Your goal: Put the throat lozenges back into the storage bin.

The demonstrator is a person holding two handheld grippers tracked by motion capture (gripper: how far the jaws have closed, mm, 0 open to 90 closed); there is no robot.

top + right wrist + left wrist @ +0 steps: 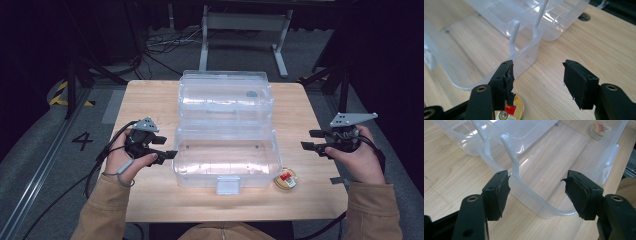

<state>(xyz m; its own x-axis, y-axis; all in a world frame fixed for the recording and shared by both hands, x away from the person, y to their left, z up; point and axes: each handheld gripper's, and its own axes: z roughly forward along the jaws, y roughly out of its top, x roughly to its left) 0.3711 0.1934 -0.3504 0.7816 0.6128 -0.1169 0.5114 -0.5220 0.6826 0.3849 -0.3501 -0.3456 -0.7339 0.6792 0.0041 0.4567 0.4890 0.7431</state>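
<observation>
**Open clear box, small tin by its corner: what I'd worry about**

So the clear plastic box (226, 155) sits in the middle of the desk (150, 100) with its lid (225, 95) flipped back and lying open behind it. The tub itself looks empty. A small round tin (285, 178) with a red and gold label sits on the desk just beside the box's near right corner, apart from the wall as far as I can tell.

The left gripper (167, 153) is right at the box's left wall, jaws spread wide with nothing in them; in the left gripper view the rim corner of the box (541, 205) lies in the gap between the pads without touching either. The right gripper (312, 146) hangs off to the right of the box, jaws also wide and empty, and in the right gripper view the tin (509, 110) peeks out just under its left jaw.

My guesses at what goes wrong:
- the tin is low and flat, so a level grab could skid it across the desk or shove it against the box
- the box is light and see-through, so a bump from the left gripper could slide it into the tin
- pinching that thin rim could tip the whole tub

The hinge arms inside the walls look snaggable too
</observation>
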